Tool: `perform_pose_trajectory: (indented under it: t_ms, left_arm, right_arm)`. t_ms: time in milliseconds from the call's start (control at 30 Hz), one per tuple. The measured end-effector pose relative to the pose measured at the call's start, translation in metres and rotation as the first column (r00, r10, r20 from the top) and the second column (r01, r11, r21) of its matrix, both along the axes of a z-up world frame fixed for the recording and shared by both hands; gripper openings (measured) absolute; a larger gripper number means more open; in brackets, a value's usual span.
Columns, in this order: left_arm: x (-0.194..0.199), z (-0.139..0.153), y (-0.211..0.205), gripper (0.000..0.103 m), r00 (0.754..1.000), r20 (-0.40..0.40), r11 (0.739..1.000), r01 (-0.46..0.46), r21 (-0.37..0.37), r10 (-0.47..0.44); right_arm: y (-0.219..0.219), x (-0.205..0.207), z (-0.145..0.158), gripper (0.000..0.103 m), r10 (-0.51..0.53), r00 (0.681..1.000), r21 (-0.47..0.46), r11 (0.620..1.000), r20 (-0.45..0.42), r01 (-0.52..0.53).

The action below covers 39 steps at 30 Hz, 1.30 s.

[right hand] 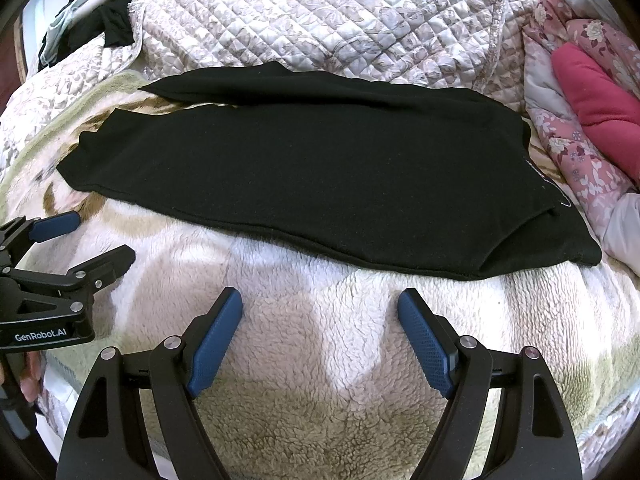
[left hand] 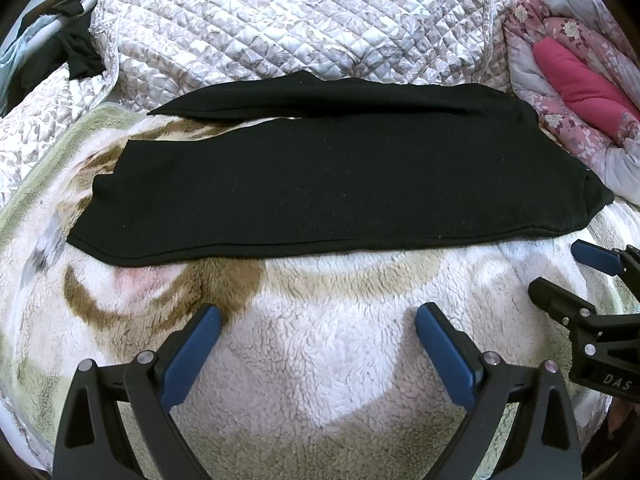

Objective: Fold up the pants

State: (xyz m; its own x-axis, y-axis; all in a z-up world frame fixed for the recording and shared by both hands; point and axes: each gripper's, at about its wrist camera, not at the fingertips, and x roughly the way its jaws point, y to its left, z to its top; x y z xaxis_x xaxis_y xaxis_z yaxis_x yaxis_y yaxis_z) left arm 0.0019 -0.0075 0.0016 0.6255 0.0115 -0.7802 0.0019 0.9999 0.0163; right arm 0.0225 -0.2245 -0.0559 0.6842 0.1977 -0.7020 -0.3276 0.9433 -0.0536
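Observation:
Black pants [left hand: 320,184] [right hand: 304,176] lie flat and sideways on a fleece blanket [left hand: 328,344] [right hand: 320,280], waist to the right, leg ends to the left, the far leg splayed slightly away from the near one. My left gripper [left hand: 318,312] hovers open over the blanket, short of the pants' near edge, holding nothing. My right gripper [right hand: 320,300] is likewise open and empty, just before the near edge toward the waist end. Each gripper shows in the other's view: the right gripper [left hand: 560,268] at the right rim, the left gripper [right hand: 100,236] at the left rim.
A quilted floral bedspread [left hand: 300,24] [right hand: 320,20] rises behind the pants. A pink floral comforter with a magenta cushion [left hand: 576,80] [right hand: 592,96] is bunched at the right. Dark clothes [left hand: 68,52] [right hand: 100,24] lie heaped at the far left. A hand [right hand: 30,376] grips the left tool.

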Motion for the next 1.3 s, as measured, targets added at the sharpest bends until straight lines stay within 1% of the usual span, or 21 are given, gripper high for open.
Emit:
perform_pose_trajectory:
  t_ms: [1300]
  left_arm:
    - [-0.0012, -0.0002, -0.0011, 0.1, 1.0, 0.005, 1.0, 0.0, 0.003, 0.0]
  right_arm:
    - [-0.0022, 0.0017, -0.001, 0.08, 0.005, 1.0, 0.008, 1.0, -0.003, -0.005]
